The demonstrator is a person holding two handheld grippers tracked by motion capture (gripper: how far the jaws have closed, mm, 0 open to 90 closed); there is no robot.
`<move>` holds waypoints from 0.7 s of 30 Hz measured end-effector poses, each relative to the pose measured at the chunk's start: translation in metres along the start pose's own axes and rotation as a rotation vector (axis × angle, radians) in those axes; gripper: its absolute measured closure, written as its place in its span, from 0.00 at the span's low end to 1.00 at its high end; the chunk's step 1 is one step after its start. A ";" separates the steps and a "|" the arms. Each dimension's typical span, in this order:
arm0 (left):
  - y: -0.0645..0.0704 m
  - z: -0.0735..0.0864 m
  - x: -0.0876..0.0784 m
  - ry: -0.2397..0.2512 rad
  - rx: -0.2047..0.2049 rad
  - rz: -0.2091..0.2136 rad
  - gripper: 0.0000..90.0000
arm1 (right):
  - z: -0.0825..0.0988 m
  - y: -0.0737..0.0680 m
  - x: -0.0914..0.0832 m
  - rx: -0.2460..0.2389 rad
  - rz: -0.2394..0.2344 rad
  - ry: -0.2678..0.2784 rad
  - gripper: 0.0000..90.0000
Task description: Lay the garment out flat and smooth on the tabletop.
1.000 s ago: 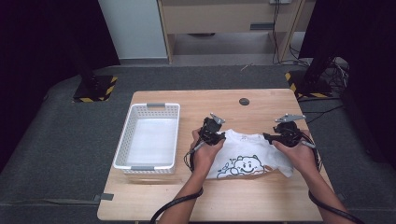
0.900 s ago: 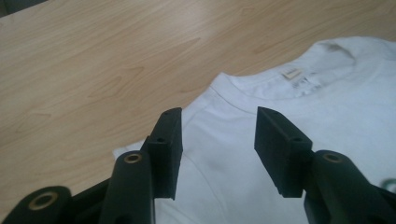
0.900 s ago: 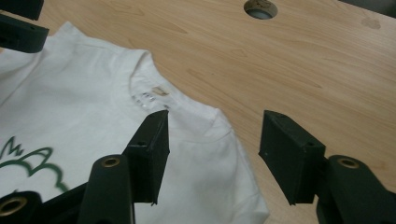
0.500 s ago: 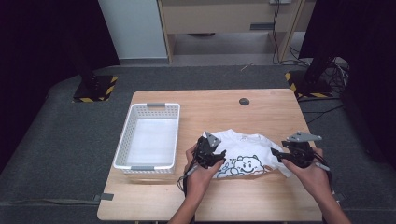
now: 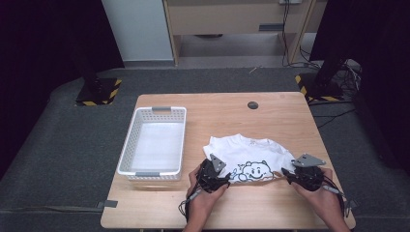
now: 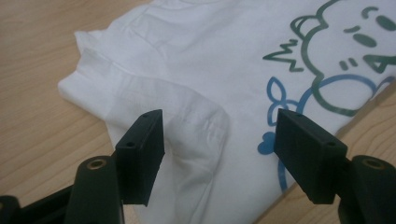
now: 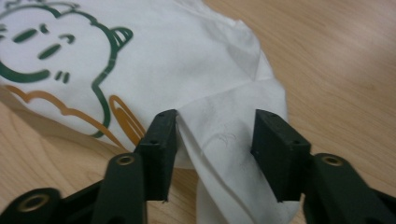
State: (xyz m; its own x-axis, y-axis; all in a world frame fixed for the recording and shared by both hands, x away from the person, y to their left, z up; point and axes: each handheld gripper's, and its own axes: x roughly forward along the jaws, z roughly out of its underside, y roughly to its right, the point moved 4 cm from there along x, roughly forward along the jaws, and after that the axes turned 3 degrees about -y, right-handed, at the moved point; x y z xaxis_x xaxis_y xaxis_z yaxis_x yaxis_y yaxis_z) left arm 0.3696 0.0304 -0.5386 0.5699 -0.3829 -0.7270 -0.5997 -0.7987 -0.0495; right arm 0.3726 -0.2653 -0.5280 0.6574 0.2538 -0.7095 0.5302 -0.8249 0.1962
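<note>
A white T-shirt (image 5: 251,157) lies flat on a wooden table (image 5: 270,111), a gripper at each near corner.

At the left, dark grey carpet (image 5: 58,159) surrounds the pale table, with a black post on a yellow-and-black striped base (image 5: 96,92) behind it. A white slotted basket (image 5: 153,141) stands on the table's left half. Just right of it the left gripper (image 5: 223,180) sits at the shirt's near left corner; its jaws have just been opening and stand apart, a folded sleeve between them with the pads clear of the cloth. The shirt sits right of centre, printed with a cartoon face in green, blue and orange, creased at its edges. A small dark disc (image 5: 252,105) lies beyond it. The right gripper (image 5: 286,173) straddles a bunched fold at the right corner; its jaws have just been closing, but small gaps show beside the cloth.
</note>
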 end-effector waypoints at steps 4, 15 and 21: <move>-0.001 0.006 0.007 -0.022 0.001 -0.004 0.38 | 0.003 0.008 0.001 0.028 0.008 -0.014 0.86; -0.011 0.015 0.011 -0.042 -0.012 -0.027 0.40 | 0.016 0.051 -0.022 0.333 -0.017 0.091 0.95; -0.017 0.018 0.010 -0.035 -0.030 -0.030 0.40 | 0.034 0.073 -0.024 0.399 0.056 0.061 0.91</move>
State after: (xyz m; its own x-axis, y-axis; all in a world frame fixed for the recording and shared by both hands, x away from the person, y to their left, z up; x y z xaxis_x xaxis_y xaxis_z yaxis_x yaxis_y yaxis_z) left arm 0.3753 0.0480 -0.5571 0.5674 -0.3422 -0.7490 -0.5650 -0.8235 -0.0518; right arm 0.3772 -0.3494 -0.5193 0.7163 0.2227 -0.6613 0.2512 -0.9665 -0.0535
